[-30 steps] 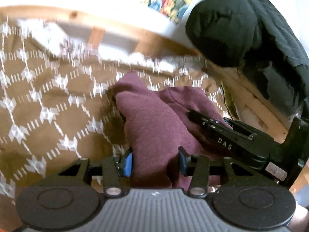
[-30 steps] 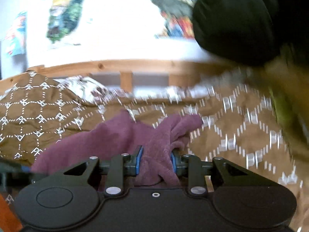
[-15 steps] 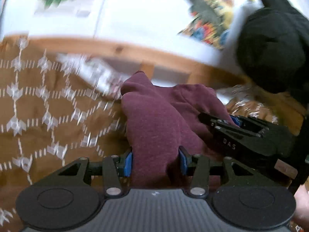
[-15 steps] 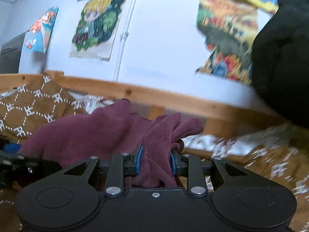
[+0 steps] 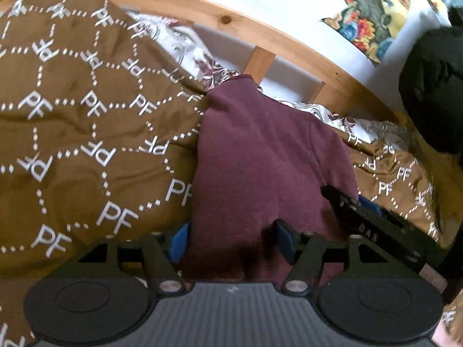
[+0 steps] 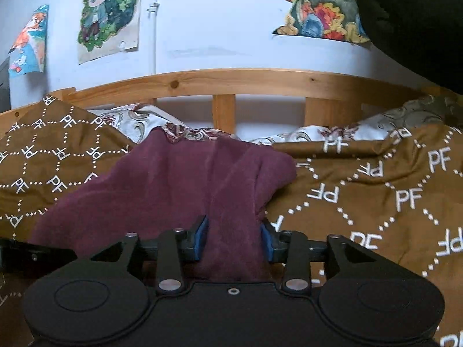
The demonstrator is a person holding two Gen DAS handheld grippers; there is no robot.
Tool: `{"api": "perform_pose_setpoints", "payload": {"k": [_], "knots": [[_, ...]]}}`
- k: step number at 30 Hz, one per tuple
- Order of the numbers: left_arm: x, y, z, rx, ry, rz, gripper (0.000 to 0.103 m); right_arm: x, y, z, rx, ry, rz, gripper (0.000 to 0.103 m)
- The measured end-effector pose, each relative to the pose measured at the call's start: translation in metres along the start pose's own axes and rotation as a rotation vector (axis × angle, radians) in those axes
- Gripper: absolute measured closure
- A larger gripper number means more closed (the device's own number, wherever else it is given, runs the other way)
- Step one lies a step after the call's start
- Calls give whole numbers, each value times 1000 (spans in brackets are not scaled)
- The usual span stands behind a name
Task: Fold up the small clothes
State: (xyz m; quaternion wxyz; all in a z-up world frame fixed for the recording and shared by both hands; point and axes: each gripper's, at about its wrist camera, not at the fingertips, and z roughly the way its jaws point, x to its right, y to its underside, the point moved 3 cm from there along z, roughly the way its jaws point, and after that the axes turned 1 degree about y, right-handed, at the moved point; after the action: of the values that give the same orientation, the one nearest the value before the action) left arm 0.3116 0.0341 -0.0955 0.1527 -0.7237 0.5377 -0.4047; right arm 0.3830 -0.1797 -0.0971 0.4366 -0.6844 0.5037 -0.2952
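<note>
A maroon garment (image 5: 260,156) lies draped over the brown patterned bedspread (image 5: 72,144). My left gripper (image 5: 231,241) is shut on one bunched part of it, cloth filling the gap between the blue pads. My right gripper (image 6: 233,238) is shut on another part of the same maroon garment (image 6: 173,179), which spreads away to the left. The right gripper (image 5: 376,225) shows in the left wrist view at the right, close beside the left one. The left gripper's tip (image 6: 29,256) shows at the right wrist view's left edge.
A wooden bed rail (image 6: 231,82) runs behind the bedspread (image 6: 390,188), with a floral sheet (image 6: 179,130) at its foot. Posters (image 6: 110,14) hang on the white wall. A dark garment (image 5: 434,86) hangs at the right.
Both grippers have carried the maroon garment up and then lowered it onto the bedspread, farther toward the rail. The cloth now lies more spread out. Both stay shut on it.
</note>
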Motion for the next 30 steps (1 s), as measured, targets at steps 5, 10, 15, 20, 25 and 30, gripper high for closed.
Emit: {"api": "perform_pose_setpoints", "payload": {"k": [5,10,15,20,25,30], "knots": [[2,3,-9,-22,-13,-9,22,10,-1,-17,-16,33,41,41],[18,7,-35,17,-37,67,8,12,-4,-46,2,64,33,30],[38,11,-71,90,-77,177,1,9,-12,-83,61,74,69,14],[54,18,-115,179,-101,279,1,5,-18,-128,124,68,119,2],[53,33,-157,220,-104,287,1,-6,-16,-178,188,64,111,1],[43,58,-192,216,-102,272,1,-16,-4,-223,216,66,99,1]]}}
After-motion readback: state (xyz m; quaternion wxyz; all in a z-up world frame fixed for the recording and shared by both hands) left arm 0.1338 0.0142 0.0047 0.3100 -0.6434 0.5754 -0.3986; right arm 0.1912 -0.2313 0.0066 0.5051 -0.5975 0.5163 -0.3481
